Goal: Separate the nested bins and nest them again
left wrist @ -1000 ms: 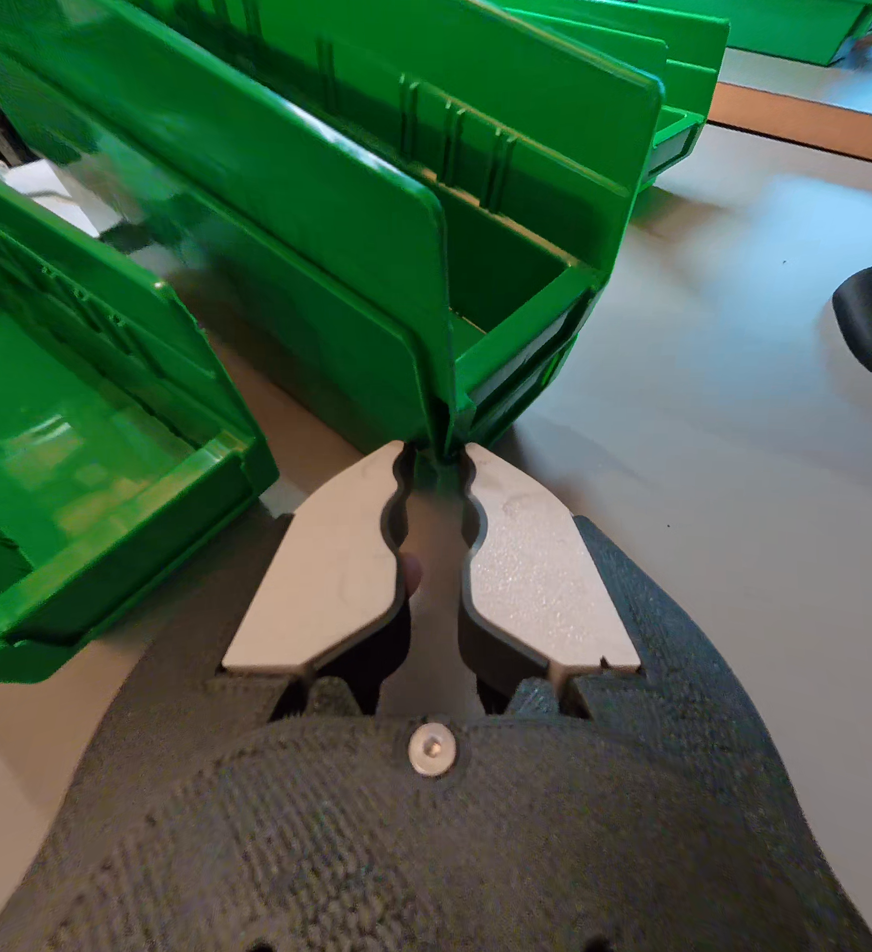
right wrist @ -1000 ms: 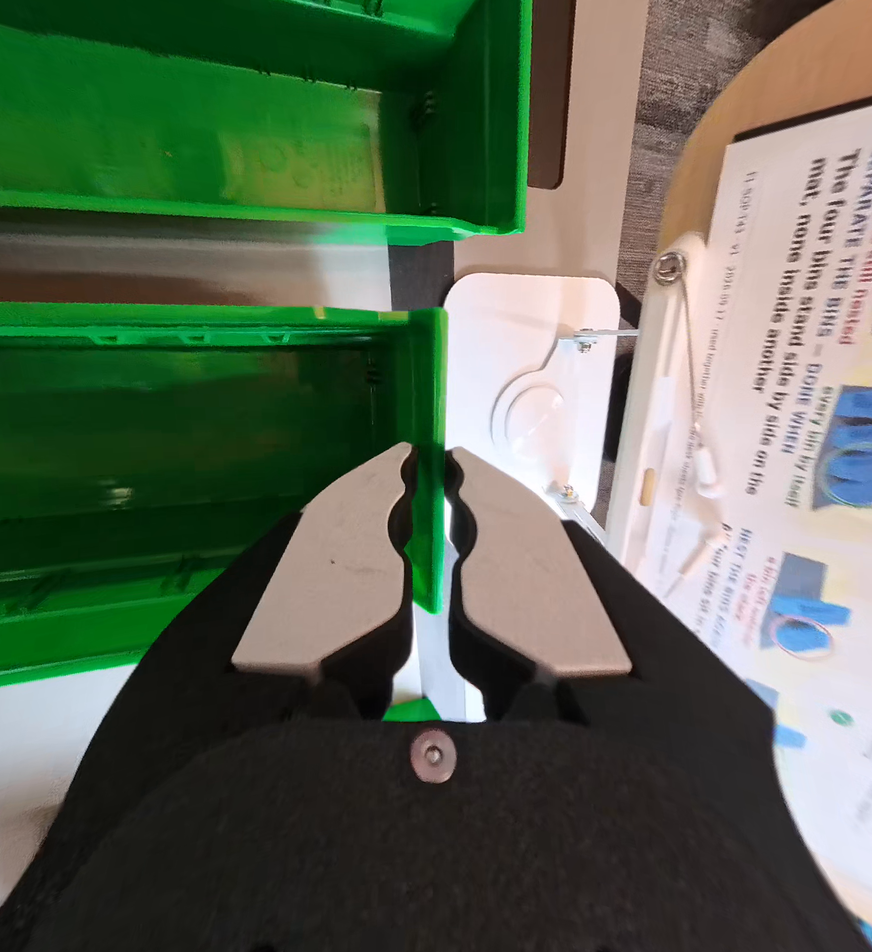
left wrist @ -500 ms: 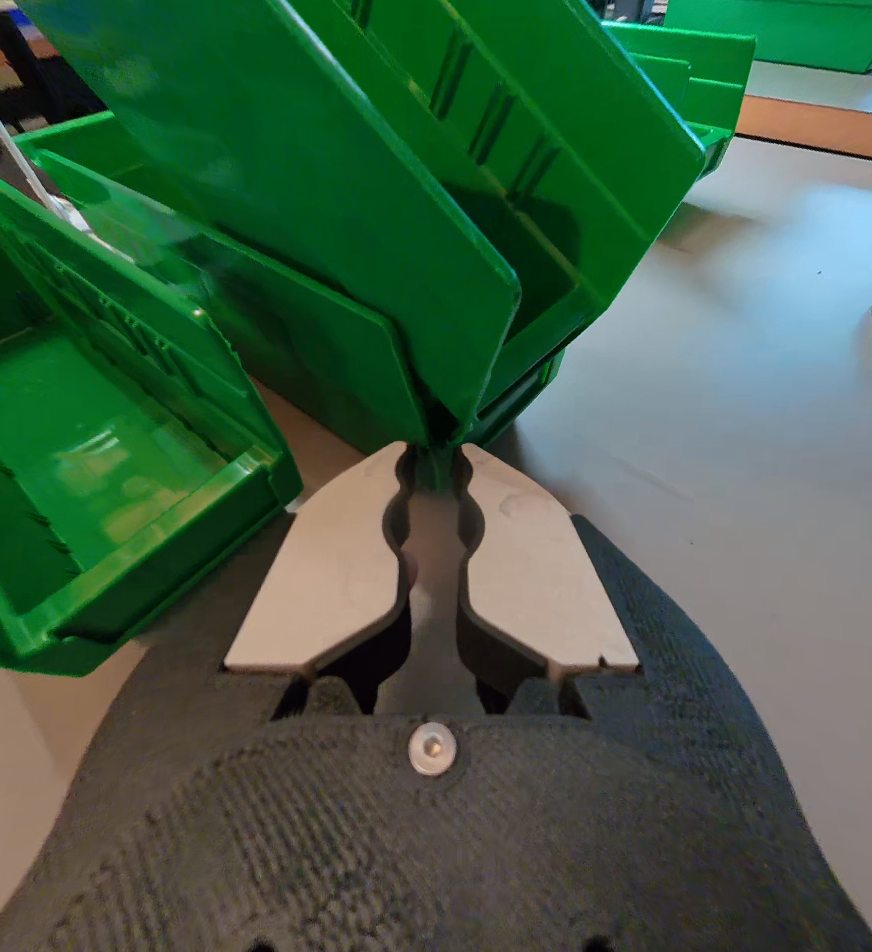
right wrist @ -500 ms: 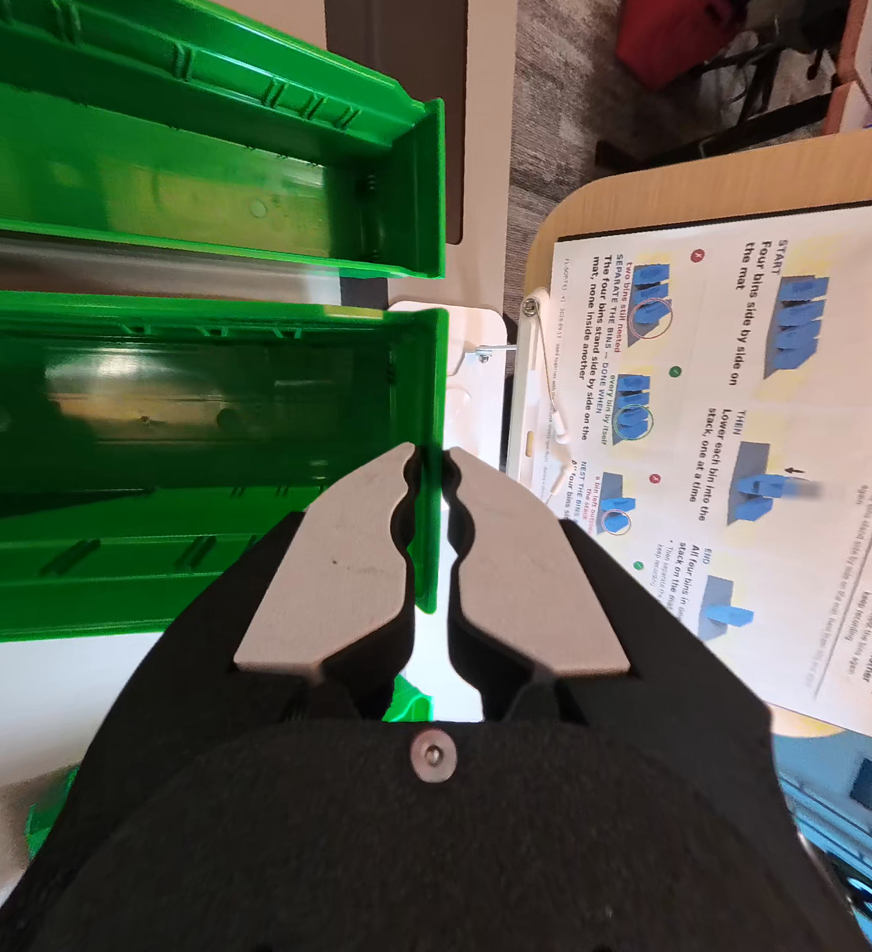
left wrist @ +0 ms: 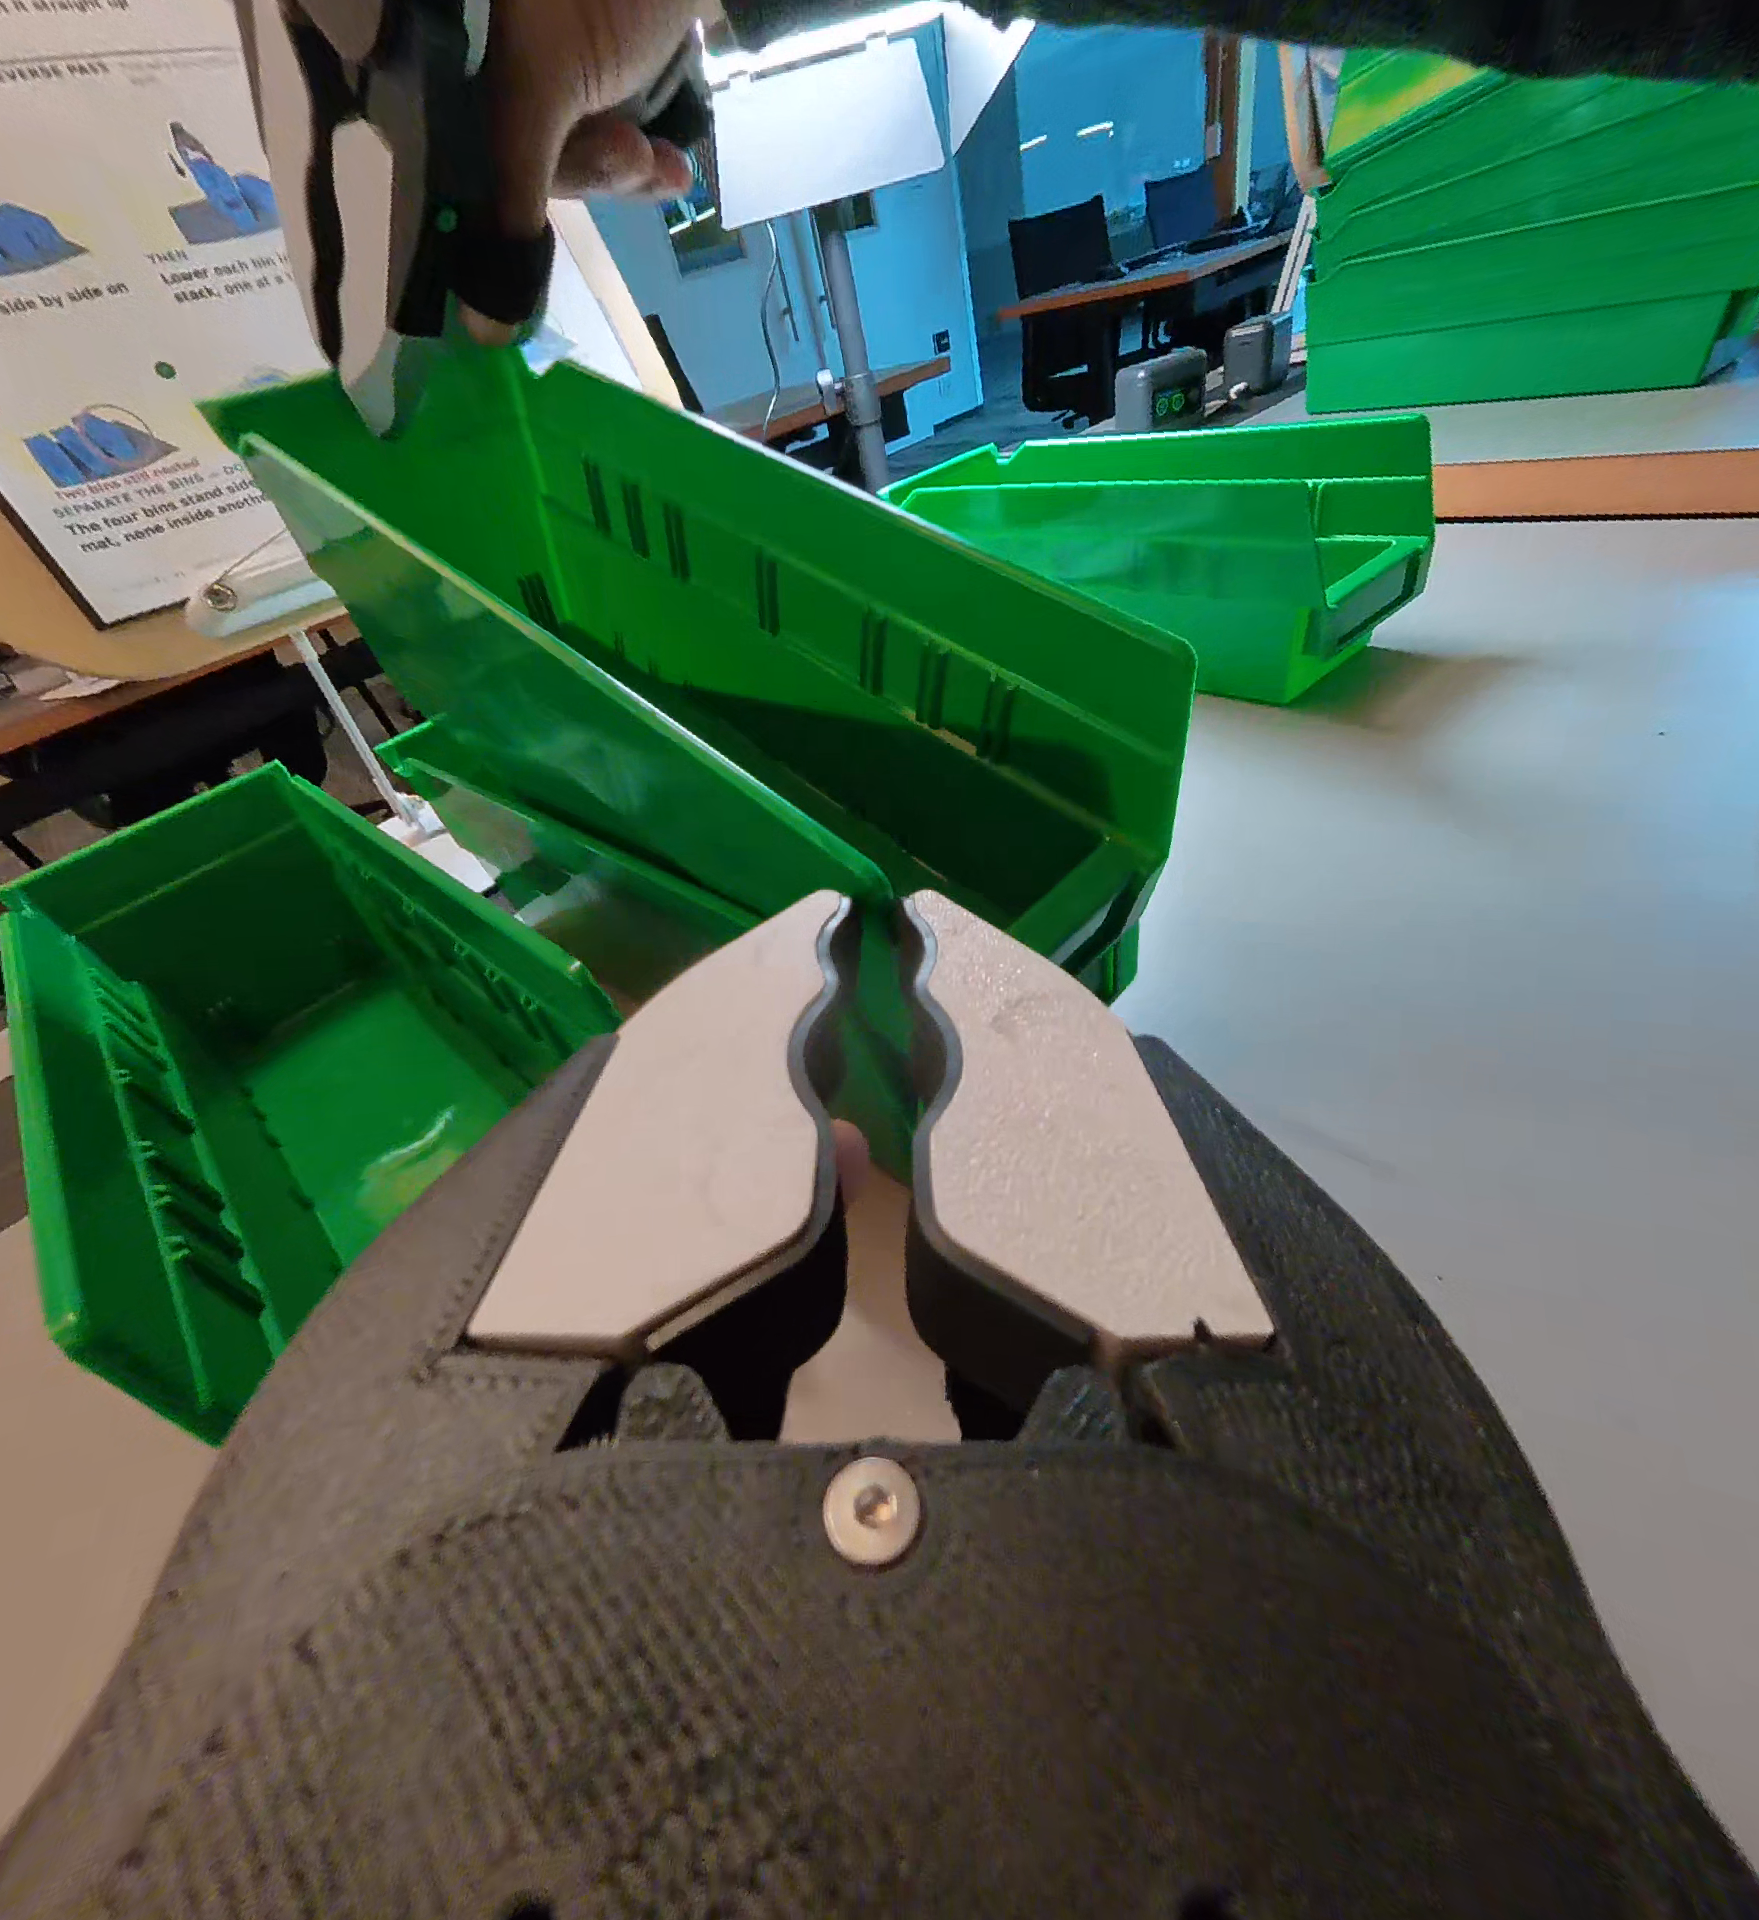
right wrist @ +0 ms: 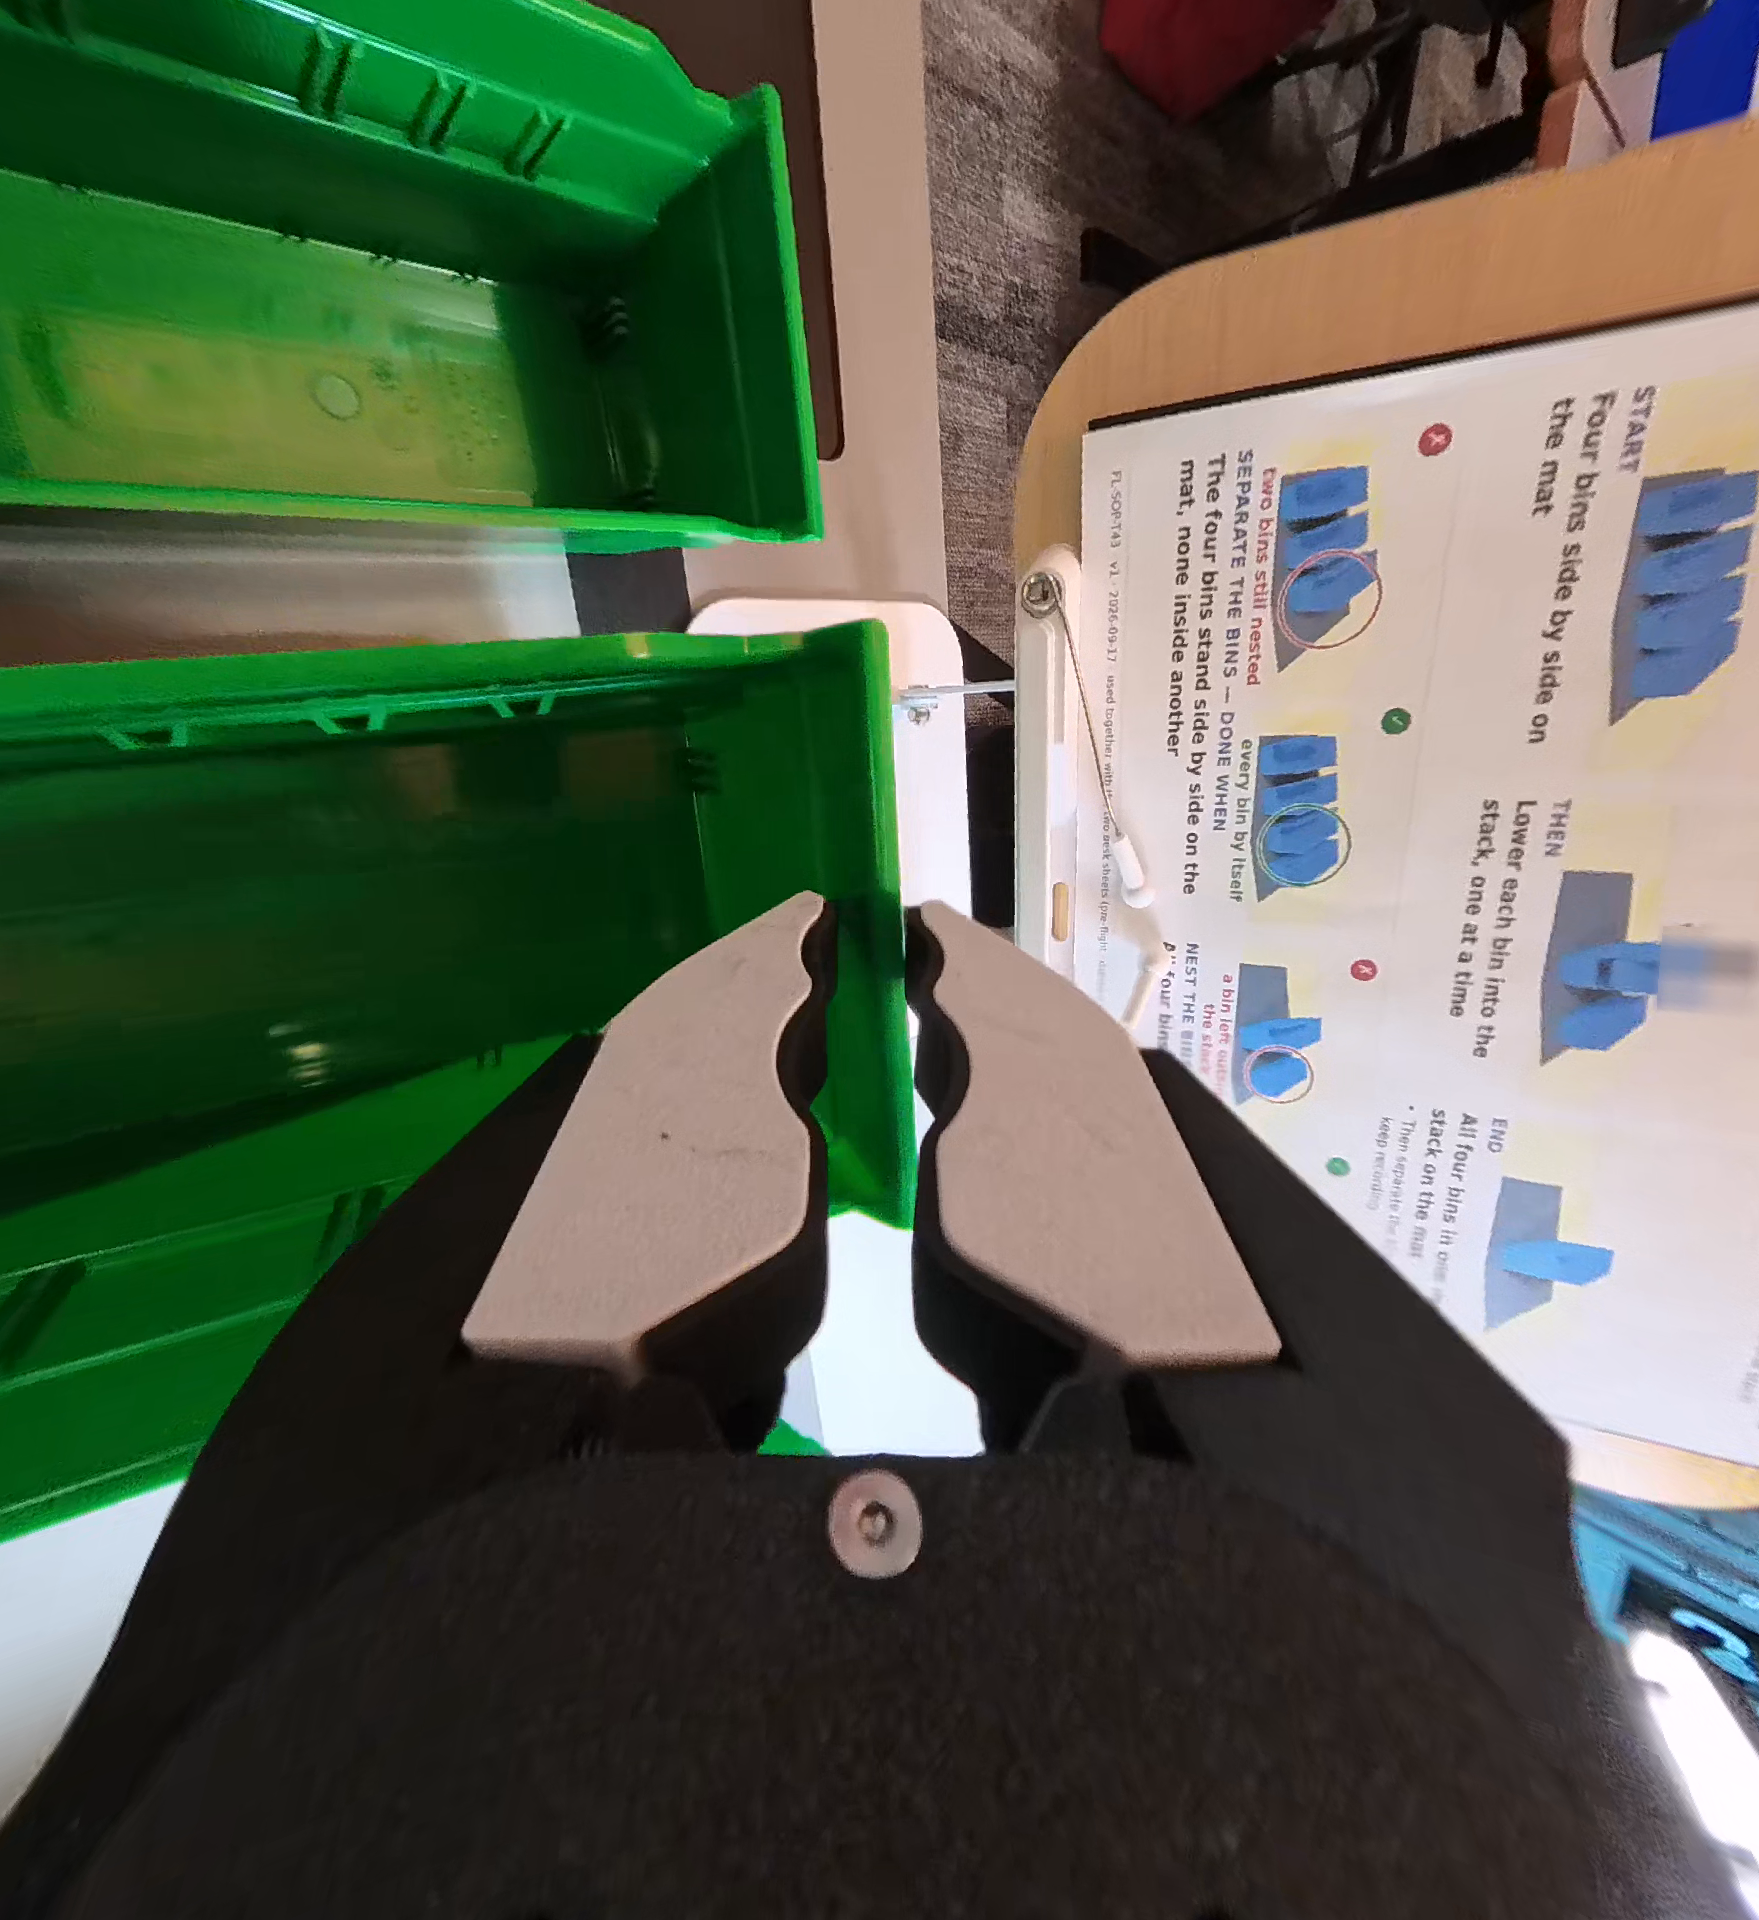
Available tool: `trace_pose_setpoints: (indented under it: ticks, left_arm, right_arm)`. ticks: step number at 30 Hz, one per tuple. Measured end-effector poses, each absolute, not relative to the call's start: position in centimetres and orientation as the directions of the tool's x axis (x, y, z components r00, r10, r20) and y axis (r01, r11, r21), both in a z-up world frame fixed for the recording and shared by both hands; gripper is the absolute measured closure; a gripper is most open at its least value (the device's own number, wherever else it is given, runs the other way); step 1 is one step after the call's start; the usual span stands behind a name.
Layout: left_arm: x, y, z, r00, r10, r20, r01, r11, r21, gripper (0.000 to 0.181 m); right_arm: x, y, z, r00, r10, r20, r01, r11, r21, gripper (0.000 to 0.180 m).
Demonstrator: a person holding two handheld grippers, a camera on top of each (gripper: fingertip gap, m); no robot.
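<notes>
Green bin (left wrist: 709, 665) tilted, clamped both ends.

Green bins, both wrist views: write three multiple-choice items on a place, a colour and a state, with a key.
1. Where does the left gripper hold the lifted bin?
A. near corner of its side wall
B. its floor
C. nowhere

2. What colour are the pictured bins on the instruction sheet?
A. green
B. blue
C. red

3. How is the lifted bin held?
A. flat on the table
B. tilted, far end higher
C. upside down

Key: 1 A, the wall sits between its fingers. 2 B, the drawings are blue. 3 B, the right gripper holds the raised far end above the table.
</notes>
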State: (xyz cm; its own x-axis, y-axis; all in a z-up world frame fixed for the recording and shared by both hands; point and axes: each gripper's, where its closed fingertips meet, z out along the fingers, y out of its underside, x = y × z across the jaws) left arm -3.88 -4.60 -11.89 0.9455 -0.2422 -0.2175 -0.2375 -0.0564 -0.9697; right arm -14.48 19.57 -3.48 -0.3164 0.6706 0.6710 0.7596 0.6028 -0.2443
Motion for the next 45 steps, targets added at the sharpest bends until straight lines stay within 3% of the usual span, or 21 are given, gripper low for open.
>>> trace_pose_setpoints:
  ticks: [9, 14, 17, 21, 26, 31, 33, 36, 39, 41, 45]
  left_arm:
    - [-3.1, -3.9, -11.1, 0.89, -0.214, -0.403, -0.405, 0.037, -0.914, 0.175]
    - [-3.1, -3.5, -10.6, 0.894, -0.216, -0.392, -0.393, 0.041, -0.919, 0.176]
    - [-3.3, -3.3, -10.3, 0.896, -0.216, -0.389, -0.389, 0.042, -0.92, 0.176]
    - [-3.2, -3.1, -10.2, 0.89, -0.223, -0.398, -0.399, 0.046, -0.916, 0.176]
    - [-2.9, -2.8, -9.8, 0.887, -0.234, -0.398, -0.397, 0.052, -0.916, 0.176]
    - [-2.5, -2.6, -9.2, 0.89, -0.231, -0.393, -0.39, 0.059, -0.919, 0.177]
    - [-2.6, -2.8, -9.1, 0.9, -0.225, -0.374, -0.372, 0.053, -0.927, 0.177]
    - [-2.7, -3.1, -8.7, 0.907, -0.241, -0.346, -0.339, 0.07, -0.938, 0.175]
    - [-2.9, -4.2, -8.3, 0.911, -0.277, -0.307, -0.291, 0.098, -0.952, 0.155]
    - [-3.6, -4.9, -9.2, 0.917, -0.314, -0.245, -0.244, 0.042, -0.969, 0.141]
    - [-4.3, -4.3, -13.5, 0.927, -0.354, -0.125, -0.189, -0.153, -0.97, 0.141]
  right_arm:
    - [-12.7, 21.2, -3.9, -0.177, 0.68, 0.711, 0.782, 0.536, -0.318, 0.166]
    - [-10.8, 21.7, -3.3, -0.075, 0.711, 0.699, 0.785, 0.474, -0.399, 0.156]
    - [-9.8, 17.8, -2.1, -0.039, 0.788, 0.614, 0.713, 0.453, -0.536, 0.146]
    - [-6.5, 7.9, -2.9, -0.199, 0.837, 0.509, 0.596, 0.516, -0.616, 0.141]
    - [-1.0, -2.0, -10.5, -0.448, 0.774, 0.447, 0.624, 0.629, -0.464, 0.135]
    - [-0.6, -2.0, -16.8, -0.41, 0.734, 0.541, 0.736, 0.617, -0.28, 0.137]
    - [-0.9, -2.4, -17.4, -0.396, 0.764, 0.51, 0.74, 0.594, -0.317, 0.149]
    - [-0.8, -2.6, -17.1, -0.426, 0.753, 0.502, 0.732, 0.613, -0.298, 0.15]
    - [-0.3, -2.2, -16.7, -0.45, 0.734, 0.508, 0.735, 0.628, -0.256, 0.15]
    - [0.0, -1.8, -15.9, -0.451, 0.736, 0.504, 0.733, 0.628, -0.262, 0.15]
    - [0.3, -1.4, -14.7, -0.479, 0.733, 0.483, 0.713, 0.646, -0.272, 0.15]
